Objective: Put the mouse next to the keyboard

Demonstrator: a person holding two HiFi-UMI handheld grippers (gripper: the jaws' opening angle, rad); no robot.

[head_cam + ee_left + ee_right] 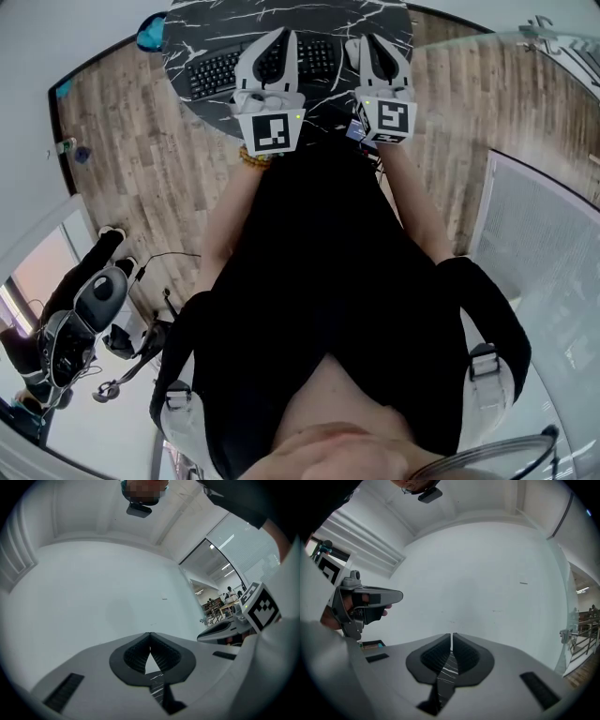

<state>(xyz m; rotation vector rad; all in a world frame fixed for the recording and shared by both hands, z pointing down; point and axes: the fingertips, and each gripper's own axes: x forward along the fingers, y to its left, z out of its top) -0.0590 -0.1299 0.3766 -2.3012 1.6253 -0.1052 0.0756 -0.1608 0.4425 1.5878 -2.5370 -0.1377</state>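
I hold both forearms out ahead, side by side, tongs about level above the dark desk [211, 23]. My left tongs [287, 34] are closed on nothing, tips touching, over the right half of the keyboard [211, 70]. My right tongs [368, 39], just right of them, are likewise closed and empty. I cannot make out the mouse.

Black top [328, 281], bead bracelet [251, 159], left tongs [284, 36], right tongs [366, 39] (white)
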